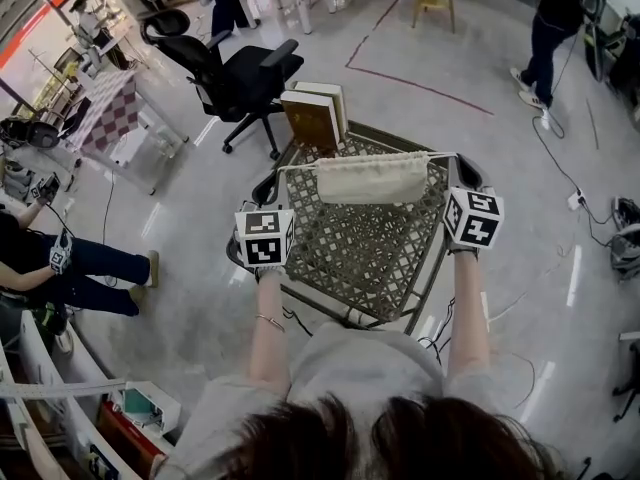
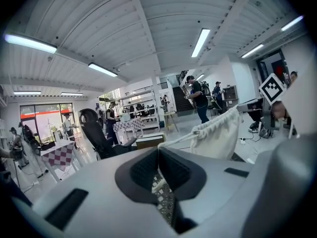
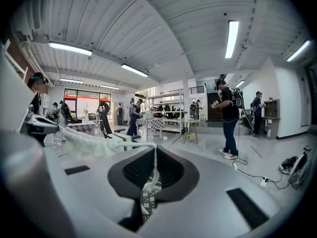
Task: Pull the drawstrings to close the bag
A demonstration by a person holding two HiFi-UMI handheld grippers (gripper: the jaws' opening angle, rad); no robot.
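Head view: both forearms reach straight forward, grippers about level, tips slightly down. Left gripper (image 2: 157,155) is clamped on the left drawstring (image 2: 179,139), right gripper (image 3: 155,152) on the right drawstring (image 3: 137,143). One bag (image 1: 372,180) is strung between them over the table (image 1: 370,253). Two books (image 1: 315,113) and one chair (image 1: 240,73) are behind.

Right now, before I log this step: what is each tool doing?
Left tool: closed on the left string of the bag.
Right tool: closed on the right string.
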